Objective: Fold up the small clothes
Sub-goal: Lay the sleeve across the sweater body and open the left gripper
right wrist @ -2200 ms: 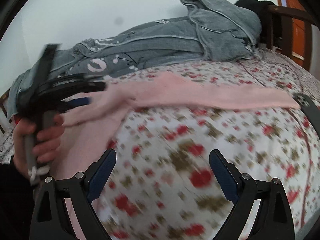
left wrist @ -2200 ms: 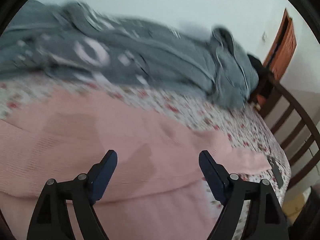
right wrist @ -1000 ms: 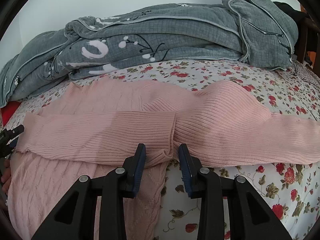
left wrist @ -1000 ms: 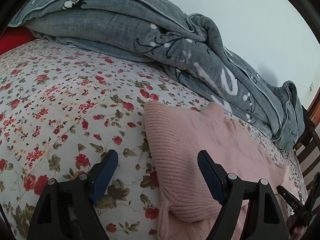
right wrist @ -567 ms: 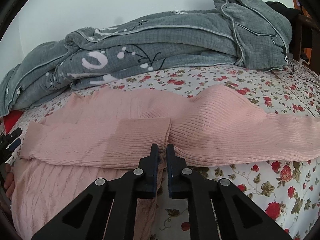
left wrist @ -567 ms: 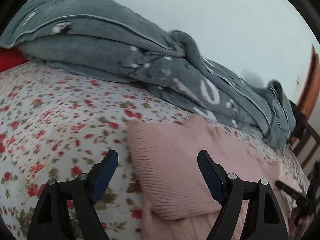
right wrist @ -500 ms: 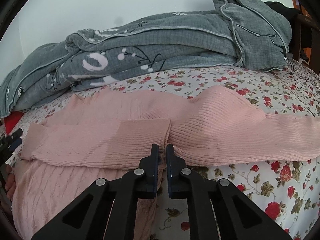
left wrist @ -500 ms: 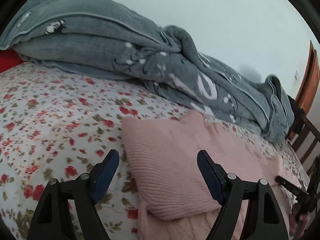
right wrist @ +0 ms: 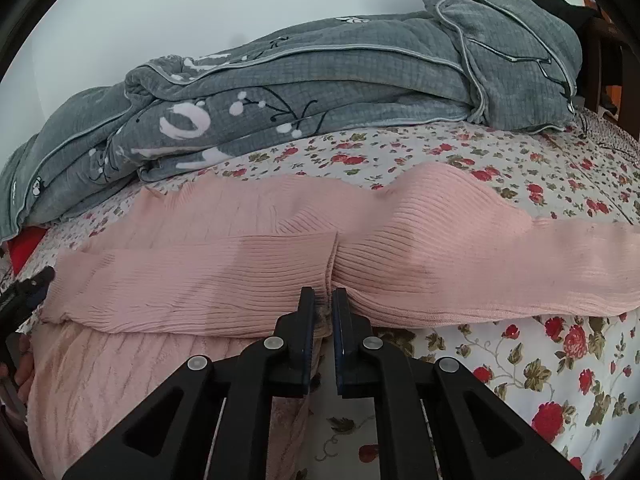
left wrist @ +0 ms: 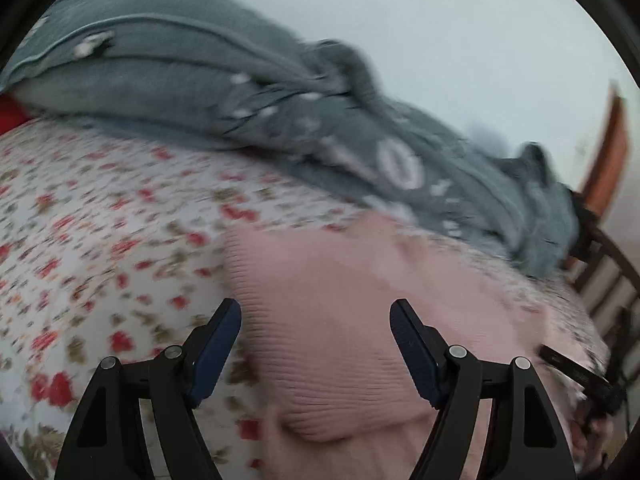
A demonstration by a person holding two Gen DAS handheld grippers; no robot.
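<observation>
- The pink sweater (right wrist: 248,276) lies spread on the bed (right wrist: 520,368), on the flowered sheet, with its body across the middle and one sleeve (right wrist: 520,268) stretched out to the right.
- The other sleeve is already laid across the body, and its cuff ends at the middle of the garment, so I judge the sleeves are being brought inward before the body is folded.
- The right gripper (right wrist: 322,312) has its jaws clenched almost together on the near edge of the sweater, just at that cuff; a thin fold of knit sits between them. It seems to hold the cloth here so it can lift or pull this part.
- The left gripper (left wrist: 316,344) hovers over the left side of the sweater (left wrist: 340,320) with its jaws released and wide apart, holding nothing. This view is blurred, so I cannot tell if it touches the cloth.
- Probably the left side waits to take the shoulder edge, so both sides go together.
- Behind the sweater, a grey quilt (right wrist: 320,96) is piled against the wall, well apart from the grasp.
- A wooden bed frame (left wrist: 608,276) shows at the right of the left view.
</observation>
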